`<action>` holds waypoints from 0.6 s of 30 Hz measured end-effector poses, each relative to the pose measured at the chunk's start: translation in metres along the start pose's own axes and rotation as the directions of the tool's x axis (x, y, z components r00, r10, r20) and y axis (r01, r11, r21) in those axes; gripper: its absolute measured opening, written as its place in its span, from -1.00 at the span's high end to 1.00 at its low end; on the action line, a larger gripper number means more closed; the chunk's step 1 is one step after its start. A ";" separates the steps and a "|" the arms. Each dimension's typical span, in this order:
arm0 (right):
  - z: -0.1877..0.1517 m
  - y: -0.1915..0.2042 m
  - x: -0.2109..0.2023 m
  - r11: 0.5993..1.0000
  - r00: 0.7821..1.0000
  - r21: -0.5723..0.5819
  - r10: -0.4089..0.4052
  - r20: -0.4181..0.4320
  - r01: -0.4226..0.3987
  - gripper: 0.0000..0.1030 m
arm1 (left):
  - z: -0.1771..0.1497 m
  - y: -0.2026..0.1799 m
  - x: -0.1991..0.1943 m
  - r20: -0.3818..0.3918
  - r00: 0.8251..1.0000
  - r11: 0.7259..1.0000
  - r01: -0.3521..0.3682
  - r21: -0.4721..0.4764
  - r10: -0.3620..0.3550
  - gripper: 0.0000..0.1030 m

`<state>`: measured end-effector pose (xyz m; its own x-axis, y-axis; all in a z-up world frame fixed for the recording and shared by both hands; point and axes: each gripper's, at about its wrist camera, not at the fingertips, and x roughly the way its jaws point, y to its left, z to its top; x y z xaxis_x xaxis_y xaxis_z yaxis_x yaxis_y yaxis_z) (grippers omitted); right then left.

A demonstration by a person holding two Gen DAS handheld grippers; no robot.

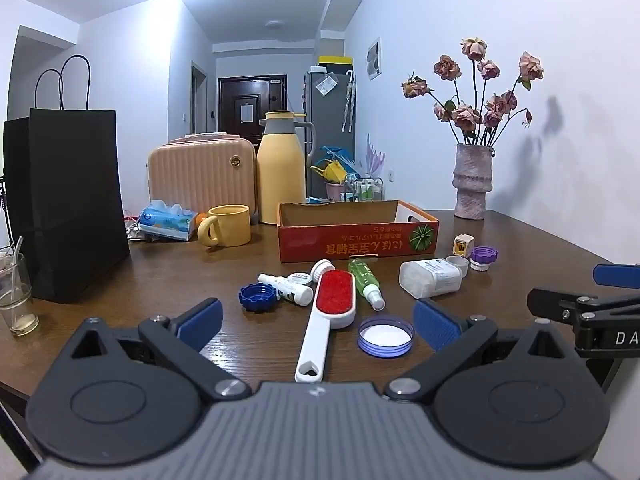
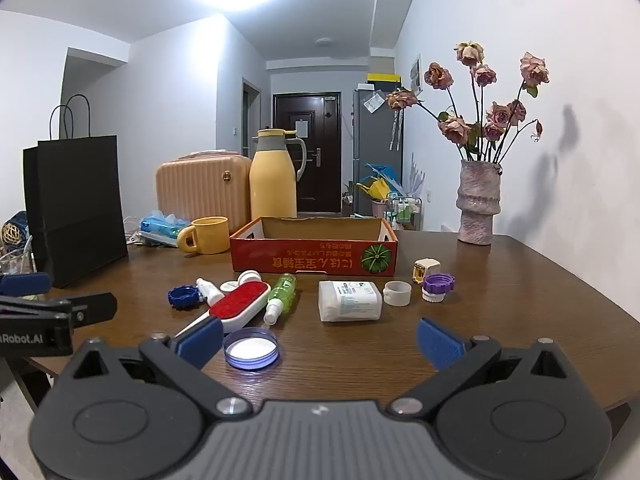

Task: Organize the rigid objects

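An open orange cardboard box (image 1: 356, 240) (image 2: 312, 262) stands mid-table. In front of it lie a red-and-white lint brush (image 1: 330, 308) (image 2: 236, 306), a green spray bottle (image 1: 366, 282) (image 2: 282, 296), a white dropper bottle (image 1: 286, 288), a blue cap (image 1: 258, 298) (image 2: 182, 297), a purple-rimmed lid (image 1: 385, 336) (image 2: 251, 348), a white plastic bottle (image 1: 430, 278) (image 2: 349, 301), a white ring cap (image 2: 397, 293) and a purple cap (image 1: 483, 258) (image 2: 438, 286). My left gripper (image 1: 318, 322) is open and empty above the brush handle. My right gripper (image 2: 320, 338) is open and empty near the front edge.
A black paper bag (image 1: 66, 204), a glass (image 1: 16, 294), a tissue pack (image 1: 166, 222), a yellow mug (image 1: 226, 226), a peach case (image 1: 202, 174) and a yellow thermos (image 1: 280, 168) stand left and behind. A vase of dried roses (image 1: 472, 182) stands at the back right.
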<state>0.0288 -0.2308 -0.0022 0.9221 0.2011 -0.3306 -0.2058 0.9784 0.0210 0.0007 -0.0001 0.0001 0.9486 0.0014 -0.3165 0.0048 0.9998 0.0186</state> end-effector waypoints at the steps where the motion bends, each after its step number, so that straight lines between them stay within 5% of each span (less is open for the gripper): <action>1: 0.000 0.000 0.000 1.000 1.000 0.001 0.000 0.002 0.000 -1.00 | 0.000 0.000 0.000 0.000 1.000 1.000 -0.002 0.001 0.002 -1.00; 18: 0.000 -0.001 0.000 1.000 1.000 0.008 0.005 0.007 -0.005 -1.00 | 0.001 0.001 0.000 0.016 1.000 1.000 -0.002 -0.003 0.002 -1.00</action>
<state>0.0290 -0.2315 -0.0025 0.9234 0.2063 -0.3236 -0.2078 0.9777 0.0301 0.0008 0.0008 0.0007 0.9535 0.0027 -0.3015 0.0022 0.9999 0.0159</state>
